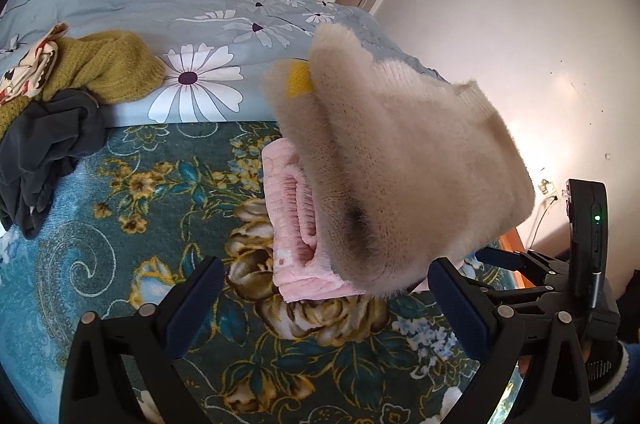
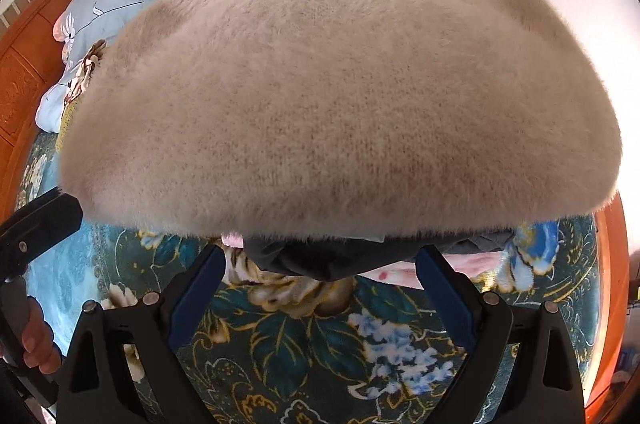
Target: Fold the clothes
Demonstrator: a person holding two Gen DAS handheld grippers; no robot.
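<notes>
Both claws stand with jaws spread wide, gripping nothing — left gripper (image 1: 326,278), right gripper (image 2: 320,264). Just ahead sits the folded cream sweater (image 2: 340,95), fuzzy and thick, with a ribbed hem, stacked on a folded pink garment (image 1: 296,224) — all on the teal floral blanket (image 1: 120,224).

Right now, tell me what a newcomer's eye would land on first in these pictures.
The fluffy cream sweater dominates, folded and filling most of the right wrist view just ahead of the open right gripper. In the left wrist view it sits on a folded pink garment, beyond the open left gripper. Next comes the teal floral blanket, with a heap of unfolded clothes at far left.
</notes>
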